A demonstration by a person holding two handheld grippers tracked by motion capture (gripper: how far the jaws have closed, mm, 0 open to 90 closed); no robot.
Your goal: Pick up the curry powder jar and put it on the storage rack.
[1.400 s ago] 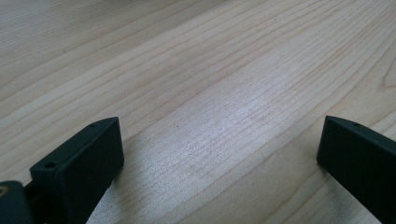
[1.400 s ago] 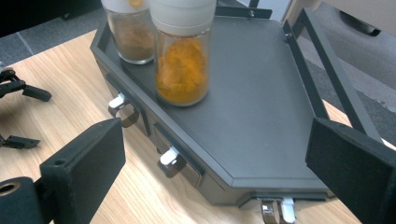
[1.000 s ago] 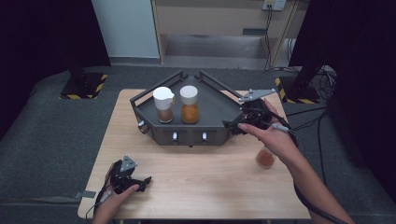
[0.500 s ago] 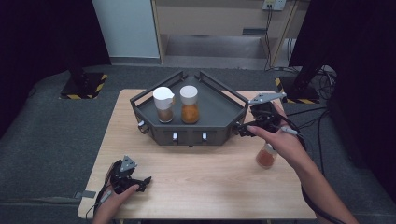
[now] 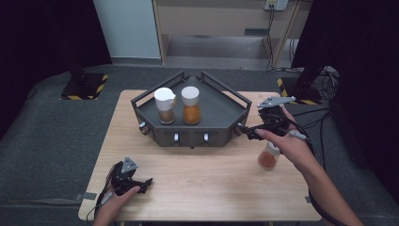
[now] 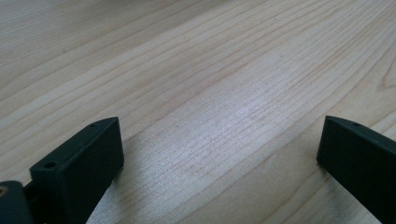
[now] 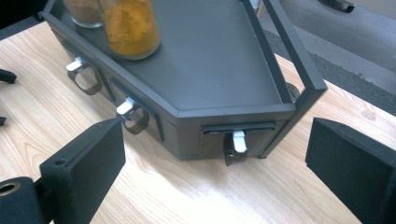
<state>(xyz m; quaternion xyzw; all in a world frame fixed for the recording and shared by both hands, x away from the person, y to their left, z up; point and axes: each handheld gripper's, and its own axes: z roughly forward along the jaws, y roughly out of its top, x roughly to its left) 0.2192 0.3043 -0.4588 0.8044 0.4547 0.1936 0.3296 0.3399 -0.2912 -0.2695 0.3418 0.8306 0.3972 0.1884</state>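
A dark grey tray (image 5: 221,110) with railings stands at the middle of the wooden table. On it stand two white-lidded jars, one with brown powder (image 5: 164,106) and one with orange powder (image 5: 191,105). A third jar of orange powder (image 5: 268,158) stands on the table at the right, partly behind the person's right hand. My right gripper (image 5: 246,131) hovers open just off the tray's right front corner. In the right gripper view the jaws (image 7: 215,158) frame that corner and a small drawer handle (image 7: 238,141). My left gripper (image 5: 142,184) rests open on bare wood (image 6: 219,140) at the front left.
The tray's front face carries several small drawer handles (image 5: 176,137). The orange jar (image 7: 130,25) sits near the tray's left in the right gripper view. Cables trail off the table's right side (image 5: 324,117). Dark floor surrounds the table.
The right hand and its gripper have drifted right and a little toward the front, off the tray's right corner. The jar on the table shows more. The left gripper has stayed put.
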